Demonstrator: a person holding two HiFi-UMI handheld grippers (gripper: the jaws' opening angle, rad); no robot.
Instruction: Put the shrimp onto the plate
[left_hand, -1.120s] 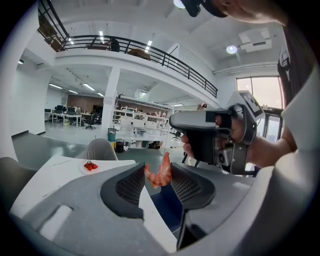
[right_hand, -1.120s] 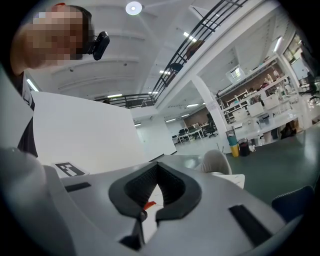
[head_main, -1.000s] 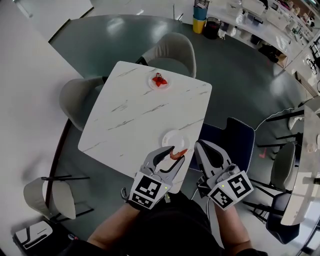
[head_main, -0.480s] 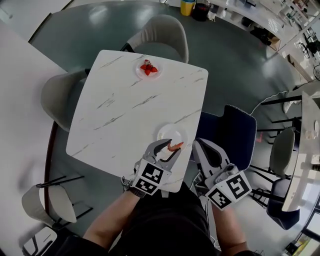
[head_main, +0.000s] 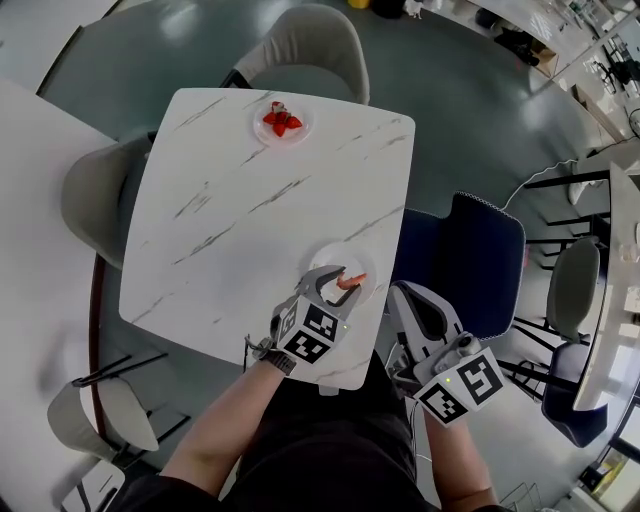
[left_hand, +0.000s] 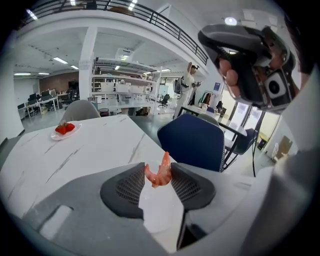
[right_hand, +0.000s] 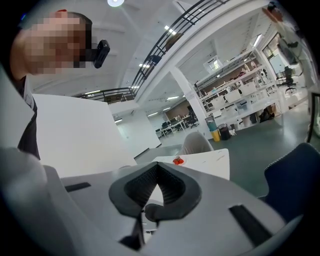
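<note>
Marble tabletop (head_main: 230, 220) carries the plate (head_main: 326, 256) at its near right edge. Left gripper (head_main: 338, 280) pinches the shrimp (left_hand: 159, 174) over it; right gripper (right_hand: 157, 167) is closed, empty. Off-centre release could drop shrimp past the edge.

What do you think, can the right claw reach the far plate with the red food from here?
Probably not from here: the right claw hangs off the table's near edge, while the far plate sits at its opposite edge. Distance, not clutter, is the obstacle.
</note>
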